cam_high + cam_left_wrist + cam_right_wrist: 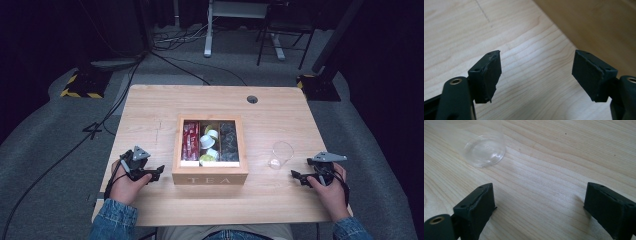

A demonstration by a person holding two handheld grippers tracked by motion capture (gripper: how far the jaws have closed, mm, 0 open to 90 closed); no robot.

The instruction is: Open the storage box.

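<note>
High view is showing both claws, left claw (pixel 156 173) and right claw (pixel 298 177), gaping empty; right should be approaching the clear cup (pixel 280 155) squarely, low around its wall.

The person is wearing blue denim sleeves, cuffs showing at the table's near edge in the high view. Each hand is carrying a black two-jaw tool: the left gripper (pixel 156 172) and the right gripper (pixel 296 176), each topped by a grey three-cornered plate, with a black cable trailing back over the wrist. In the gripper views, the jaws are showing flat, dark rubbery pads (pixel 492 72) with slightly ragged edges, small screw holes along their backs, and a brass-coloured rivet at each black link.
</note>
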